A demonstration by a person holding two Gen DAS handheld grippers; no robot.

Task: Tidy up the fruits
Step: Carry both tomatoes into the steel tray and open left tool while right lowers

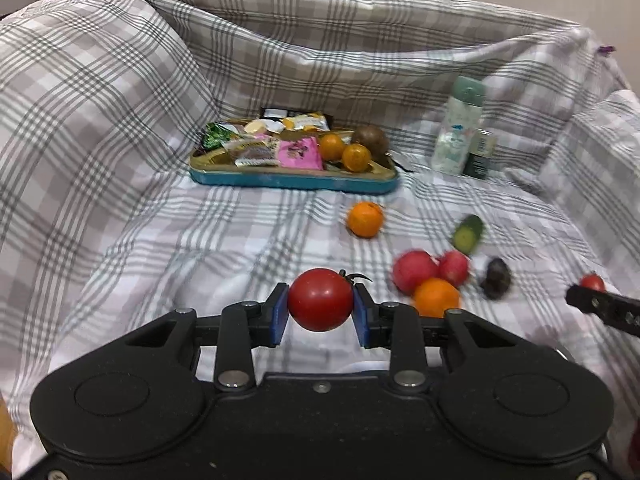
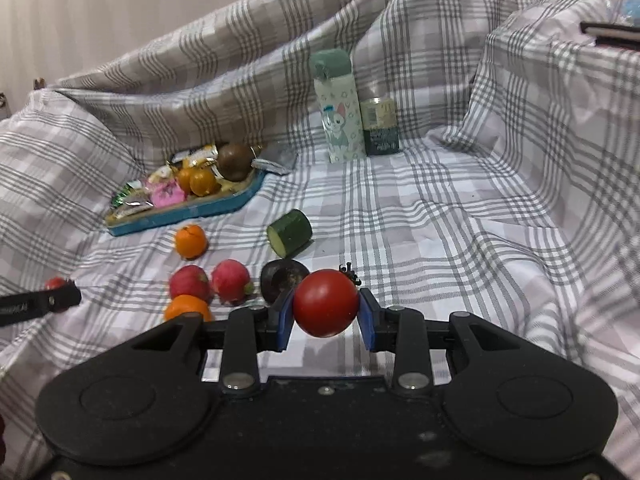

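Left claw point(image 1: 321, 312) clamped on a tomato point(image 1: 320, 299), lower centre of frame; right claw point(image 2: 326, 320) clamped on another tomato point(image 2: 326, 303). Blue tray point(image 1: 292, 182) sits upper centre. Carry both level, keep squeeze gentle, release beside oranges point(image 1: 344, 152) in tray.

**No lettering legible**

The dark green can point(image 2: 379, 126) just beside the pale bottle point(image 2: 340, 108) carries a label, but its print blurs. The snack packets point(image 1: 276, 148) left of that bottle show printing too small to read.
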